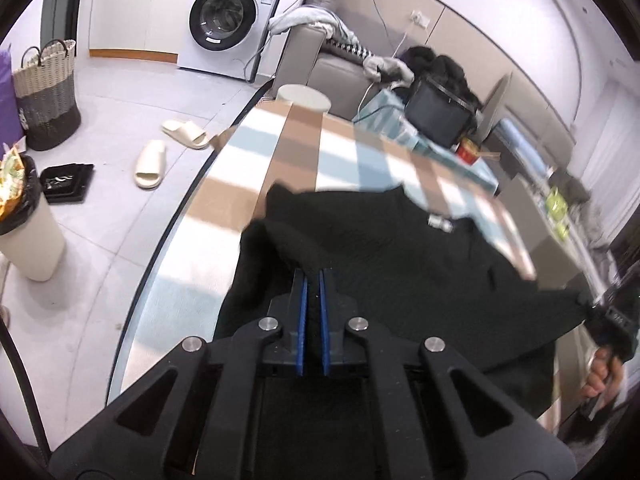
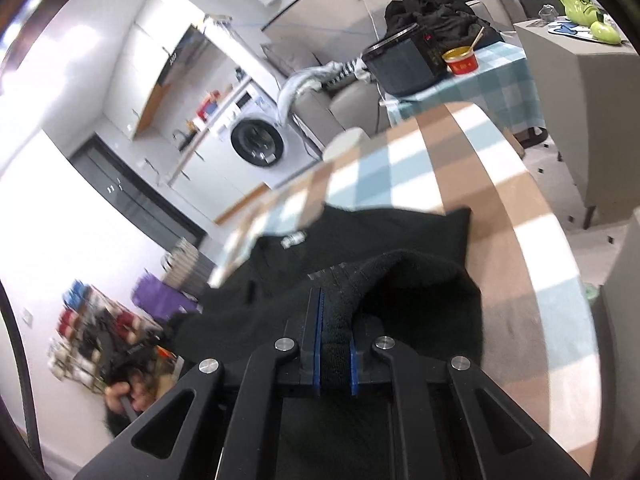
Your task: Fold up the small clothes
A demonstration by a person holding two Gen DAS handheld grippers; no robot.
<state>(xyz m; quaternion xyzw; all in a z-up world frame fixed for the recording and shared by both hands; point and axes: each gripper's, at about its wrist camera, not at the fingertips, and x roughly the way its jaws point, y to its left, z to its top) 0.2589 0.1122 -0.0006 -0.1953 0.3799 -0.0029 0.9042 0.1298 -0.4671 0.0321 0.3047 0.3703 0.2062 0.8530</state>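
A small black garment (image 1: 384, 248) with a white label lies across the checked tablecloth (image 1: 288, 152), its near edge lifted off the table. My left gripper (image 1: 313, 280) is shut on the garment's near left edge, black cloth pinched between the blue pads. In the right wrist view my right gripper (image 2: 335, 308) is shut on a thick fold of the same black garment (image 2: 360, 240) at its near right edge. At the far right of the left wrist view the other gripper (image 1: 612, 316) and the hand holding it show beyond the stretched cloth.
A white washing machine (image 1: 232, 16), a woven basket (image 1: 48, 92), slippers (image 1: 168, 148) and a bin (image 1: 24, 224) stand on the floor at left. A grey sofa (image 1: 320, 56) with clothes, a black box (image 1: 440, 112) and a red cup (image 1: 468, 150) lie beyond the table.
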